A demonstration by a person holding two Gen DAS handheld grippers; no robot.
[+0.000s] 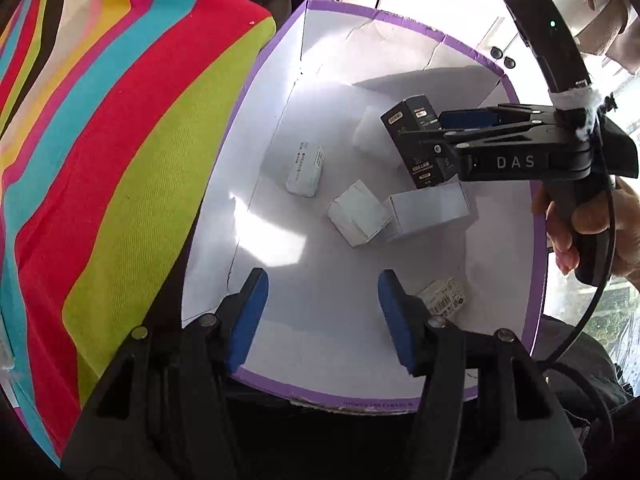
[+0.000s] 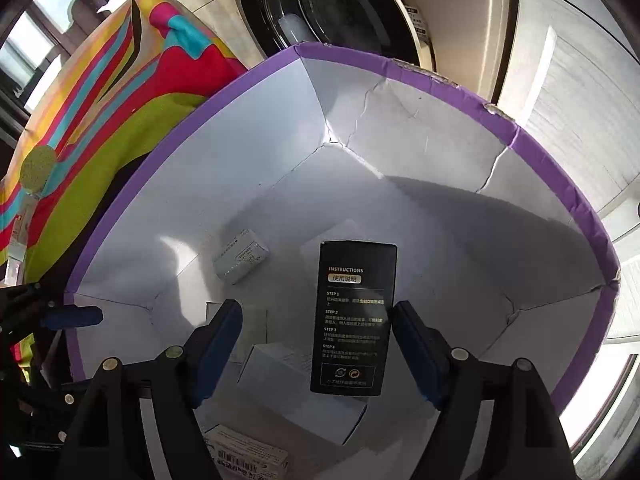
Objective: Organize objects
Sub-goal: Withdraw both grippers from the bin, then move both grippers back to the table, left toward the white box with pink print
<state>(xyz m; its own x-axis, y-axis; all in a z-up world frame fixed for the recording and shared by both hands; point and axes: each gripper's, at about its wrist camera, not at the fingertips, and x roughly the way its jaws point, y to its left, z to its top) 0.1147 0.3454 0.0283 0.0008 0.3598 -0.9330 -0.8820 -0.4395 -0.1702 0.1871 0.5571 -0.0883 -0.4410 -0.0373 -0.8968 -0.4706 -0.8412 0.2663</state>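
A: Where is the tall black cardboard carton (image 2: 353, 320)?
B: Lower centre of the right wrist view, inside the purple-rimmed white box (image 2: 400, 70), between the right gripper (image 2: 316, 350)'s parted, untouching pads.
A: The left gripper (image 1: 322, 318)?
B: Spread, empty.

- Hard daylight enters from the windows (image 2: 24, 56), blown out white at the right edges.
- Glare patches and a broad shadow cross the box floor (image 1: 280, 236).
- Fisheye bends the rims (corners vignette black); focus is sharp.
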